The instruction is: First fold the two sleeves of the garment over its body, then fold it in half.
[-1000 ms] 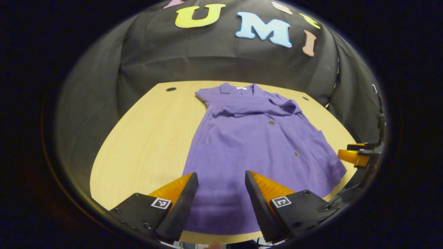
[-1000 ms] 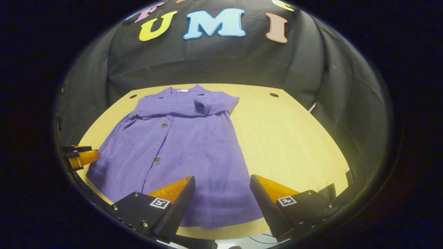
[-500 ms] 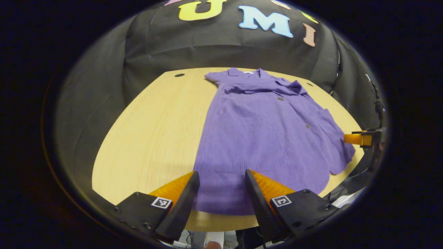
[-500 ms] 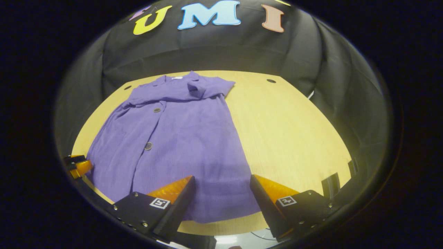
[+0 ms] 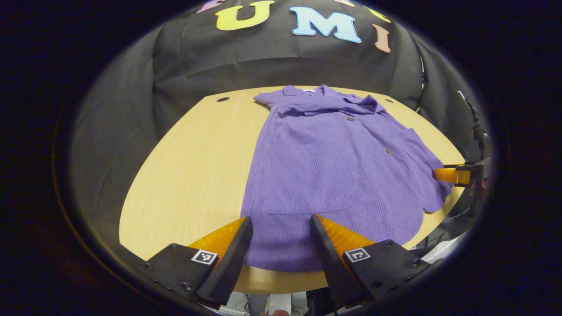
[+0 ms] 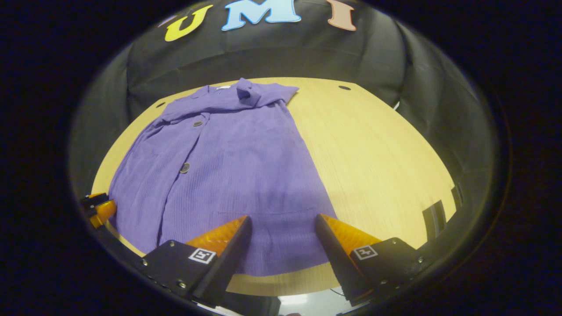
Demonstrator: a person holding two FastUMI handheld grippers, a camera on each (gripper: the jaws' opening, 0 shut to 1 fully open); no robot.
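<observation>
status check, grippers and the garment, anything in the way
Left gripper and right gripper open at near hem. Purple garment flat on table, sleeves folded in. Nothing in the way.

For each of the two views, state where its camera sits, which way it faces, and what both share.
Left gripper view: rides the left gripper, by the table's near edge, facing the far wall over the purple garment; the right gripper shows at right.
Right gripper view: rides the right gripper, facing likewise; the left gripper shows at left.
Shared: garment, table, open jaws above the hem.

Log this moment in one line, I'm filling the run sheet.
stage: sleeves folded, half-fold pending | purple garment: flat on table | left gripper: open at hem | right gripper: open at hem
</observation>
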